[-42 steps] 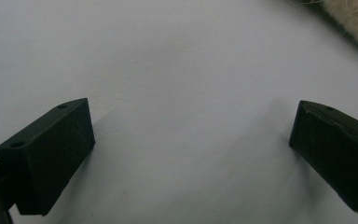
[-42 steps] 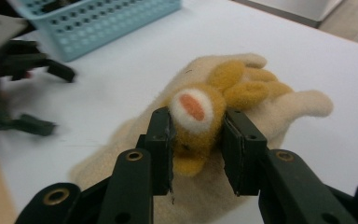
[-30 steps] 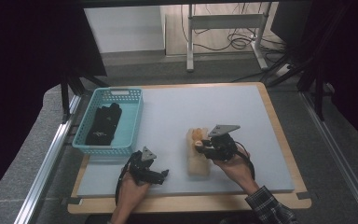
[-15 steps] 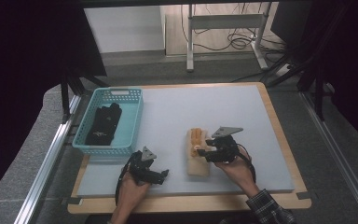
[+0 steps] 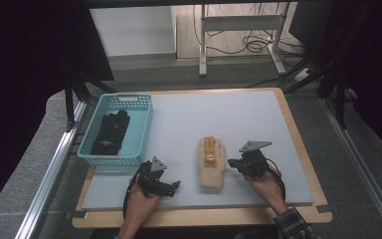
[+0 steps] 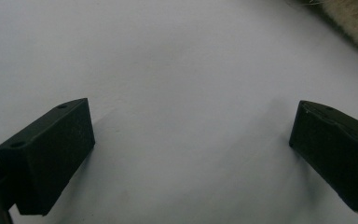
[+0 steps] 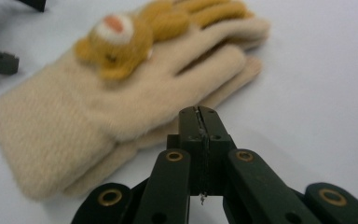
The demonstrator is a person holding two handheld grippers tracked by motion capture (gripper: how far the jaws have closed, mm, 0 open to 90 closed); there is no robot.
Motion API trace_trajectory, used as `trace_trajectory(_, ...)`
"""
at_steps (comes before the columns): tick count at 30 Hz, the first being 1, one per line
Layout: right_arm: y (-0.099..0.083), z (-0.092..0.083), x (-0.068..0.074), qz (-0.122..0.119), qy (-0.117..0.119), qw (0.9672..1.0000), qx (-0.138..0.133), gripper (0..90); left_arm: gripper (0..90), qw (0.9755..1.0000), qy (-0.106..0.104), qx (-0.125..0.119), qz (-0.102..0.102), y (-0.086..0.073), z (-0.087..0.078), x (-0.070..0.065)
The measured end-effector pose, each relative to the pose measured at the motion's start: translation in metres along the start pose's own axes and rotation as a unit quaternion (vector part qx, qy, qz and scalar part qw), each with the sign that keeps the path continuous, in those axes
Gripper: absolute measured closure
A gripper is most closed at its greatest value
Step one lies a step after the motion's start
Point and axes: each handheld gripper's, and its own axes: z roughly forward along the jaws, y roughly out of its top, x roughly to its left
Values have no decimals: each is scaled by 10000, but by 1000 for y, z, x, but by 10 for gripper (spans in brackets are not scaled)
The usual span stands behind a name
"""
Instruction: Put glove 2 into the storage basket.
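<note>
A pair of beige knit gloves (image 5: 213, 162) lies stacked flat on the white mat, with a small orange bear (image 7: 116, 39) on the upper glove (image 7: 121, 107). My right gripper (image 5: 231, 162) sits just right of the gloves, low over the mat. Its jaws have just been closing and now meet with nothing between them (image 7: 199, 114), the tips close to the glove fingers. My left gripper (image 5: 171, 185) rests at the front of the mat, left of the gloves. It stands wide open over bare mat (image 6: 191, 140), and a glove edge (image 6: 349, 18) shows far off.
A teal basket (image 5: 114, 158) holding dark gloves (image 5: 110, 132) stands at the mat's left edge, behind my left hand. The white mat (image 5: 204, 119) lies on a wooden board. Black curtains and metal rails flank the table.
My right gripper has let go of the gloves, drawn back to the right and sunk toward the mat, and its jaws have shut. The gloves now lie flat. The left gripper has stayed put.
</note>
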Motion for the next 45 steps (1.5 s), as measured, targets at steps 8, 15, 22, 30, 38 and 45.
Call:
trace_trajectory(8,-8,13,13,-163,224,9996,108,886,1,10000,2,2,0,0,0,0)
trace_trajectory(15,-4,27,29,-307,371,9988,107,886,6,10000,30,4,6,0,-1,-1)
trace_trajectory(22,4,43,46,-423,490,9979,74,883,7,10000,62,75,11,-4,-7,4)
trace_trajectory(30,17,62,59,-533,527,9972,19,877,16,10000,48,21,12,-9,-10,8)
trace_trajectory(38,21,67,64,-646,464,9968,6,837,12,10000,43,24,-9,-9,-9,8)
trace_trajectory(45,19,48,56,-590,355,9975,-143,708,9,10000,58,10,-27,-10,-9,7)
